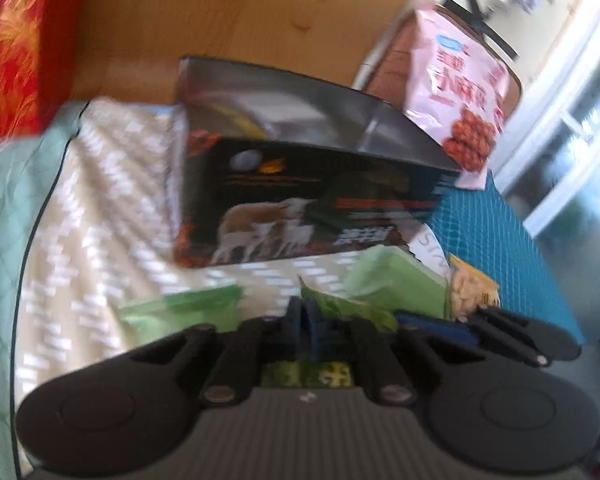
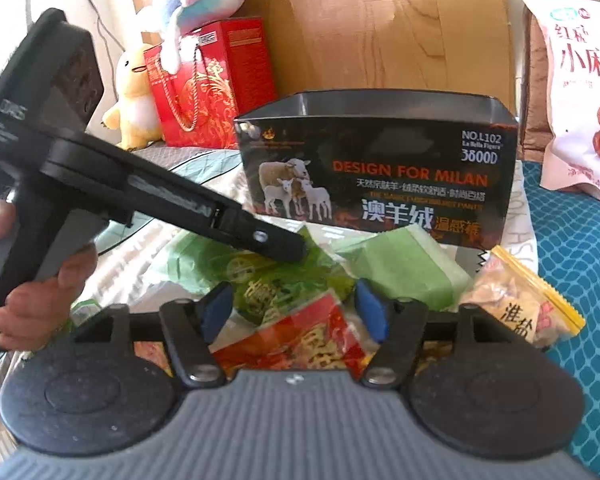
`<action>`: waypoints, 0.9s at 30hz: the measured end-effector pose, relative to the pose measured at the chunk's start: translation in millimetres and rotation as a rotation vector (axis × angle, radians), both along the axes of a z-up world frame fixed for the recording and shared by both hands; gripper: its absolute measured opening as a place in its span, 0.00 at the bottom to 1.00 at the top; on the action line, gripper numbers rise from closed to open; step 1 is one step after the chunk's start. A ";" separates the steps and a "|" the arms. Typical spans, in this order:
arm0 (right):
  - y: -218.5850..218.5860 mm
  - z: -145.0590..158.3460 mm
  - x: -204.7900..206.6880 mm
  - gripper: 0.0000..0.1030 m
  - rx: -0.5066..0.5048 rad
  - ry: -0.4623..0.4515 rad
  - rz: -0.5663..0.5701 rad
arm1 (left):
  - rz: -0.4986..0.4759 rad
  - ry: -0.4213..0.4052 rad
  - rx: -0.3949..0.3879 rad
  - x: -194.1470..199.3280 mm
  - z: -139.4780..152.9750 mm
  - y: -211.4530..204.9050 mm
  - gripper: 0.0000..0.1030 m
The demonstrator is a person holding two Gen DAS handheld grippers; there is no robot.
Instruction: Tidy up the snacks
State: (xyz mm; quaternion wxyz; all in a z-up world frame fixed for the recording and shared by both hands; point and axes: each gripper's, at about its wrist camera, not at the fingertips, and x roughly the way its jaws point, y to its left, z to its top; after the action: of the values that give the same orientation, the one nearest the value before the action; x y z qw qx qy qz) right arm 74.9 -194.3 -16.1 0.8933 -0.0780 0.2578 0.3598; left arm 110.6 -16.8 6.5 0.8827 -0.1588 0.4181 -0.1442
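Barely started: the black box stands open on the bed and looks empty, while the snacks sit loose in a pile just in front of it. Left tongs reach into the pile, seemingly pinching a green packet, though blur leaves doubt. Right tongs are spread over a red packet, nothing gripped.

The left wrist view is smeared by motion: print on the black box is unreadable there. In front of that box, the left gripper covers most of a green packet, and whether its fingers pinch it is unclear. Right of the box, the pink snack bag runs off the frame edge. The red packet lies partly hidden under the right gripper.
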 end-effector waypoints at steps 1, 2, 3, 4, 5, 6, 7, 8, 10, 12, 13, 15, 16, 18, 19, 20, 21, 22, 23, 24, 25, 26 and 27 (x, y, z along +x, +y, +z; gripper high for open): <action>-0.5 0.4 -1.1 0.70 -0.006 0.000 0.007 | 0.014 0.010 -0.029 -0.8 -0.6 5.1 0.03; -1.5 1.0 -1.9 0.70 -0.010 0.002 0.015 | 0.020 0.013 -0.036 -2.4 -0.1 7.5 0.03; -3.4 1.5 -3.1 0.70 -0.014 0.007 0.025 | 0.028 0.013 -0.033 -5.0 1.3 8.0 0.03; -5.9 2.1 -4.9 0.71 -0.018 0.013 0.035 | 0.030 0.012 -0.031 -7.8 1.4 8.9 0.03; -9.5 3.2 -6.9 0.71 -0.018 0.022 0.040 | 0.030 0.010 -0.035 -10.9 2.5 9.5 0.03; -14.3 3.8 -9.3 0.71 -0.010 0.033 0.041 | 0.032 0.007 -0.050 -15.4 4.0 11.7 0.03; -20.2 4.6 -11.4 0.71 0.005 0.049 0.046 | 0.034 -0.003 -0.075 -20.4 5.7 14.4 0.03; -26.0 4.8 -14.1 0.71 0.021 0.064 0.051 | 0.034 -0.021 -0.103 -27.3 8.6 18.1 0.03; -35.5 4.6 -19.6 0.71 0.048 0.088 0.059 | 0.032 -0.063 -0.152 -38.1 17.8 22.0 0.03; -39.6 4.4 -20.9 0.71 0.079 0.117 0.058 | 0.017 -0.099 -0.178 -46.6 26.1 23.1 0.03; -38.0 4.8 -20.5 0.71 0.083 0.123 0.057 | 0.005 -0.111 -0.188 -49.5 29.8 21.5 0.03; -31.3 6.0 -17.3 0.71 0.075 0.120 0.039 | -0.014 -0.123 -0.196 -53.6 36.2 17.4 0.03; -25.1 6.2 -14.9 0.71 0.065 0.114 0.030 | -0.020 -0.130 -0.197 -55.4 38.7 15.6 0.03; -11.3 5.2 -12.8 0.71 0.026 0.080 0.043 | -0.028 -0.140 -0.198 -57.4 43.4 12.1 0.03; -3.0 3.1 -12.6 0.72 -0.001 0.051 0.043 | -0.025 -0.134 -0.203 -56.8 44.1 10.8 0.03; 2.8 2.2 -11.4 0.72 -0.020 0.025 0.045 | -0.019 -0.129 -0.203 -55.9 43.8 10.2 0.03; 7.6 1.1 -11.0 0.70 -0.035 0.004 0.044 | -0.017 -0.126 -0.202 -55.5 42.9 9.5 0.03; 10.8 0.3 -10.1 0.63 -0.041 -0.008 0.044 | -0.011 -0.129 -0.193 -55.3 41.5 8.0 0.04; 12.4 -0.5 -10.7 0.60 -0.043 -0.022 0.041 | -0.008 -0.134 -0.181 -55.7 40.6 6.8 0.04; 12.7 -1.7 -11.6 0.56 -0.048 -0.037 0.030 | -0.013 -0.130 -0.179 -54.0 38.9 5.5 0.05; 11.8 -1.8 -12.5 0.48 -0.049 -0.049 0.018 | -0.018 -0.116 -0.187 -51.7 35.8 5.5 0.10; 8.8 -1.4 -11.6 0.38 -0.038 -0.046 0.016 | -0.020 -0.096 -0.192 -50.2 32.2 5.3 0.17; 7.1 -1.3 -9.5 0.32 -0.026 -0.039 0.016 | -0.017 -0.082 -0.188 -48.9 28.0 3.7 0.20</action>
State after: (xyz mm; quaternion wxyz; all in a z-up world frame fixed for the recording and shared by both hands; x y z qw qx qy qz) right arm 65.5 -187.2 -17.5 0.8940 -0.0987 0.2446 0.3622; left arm 61.6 -13.1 34.6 0.8791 -0.2311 0.3675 -0.1968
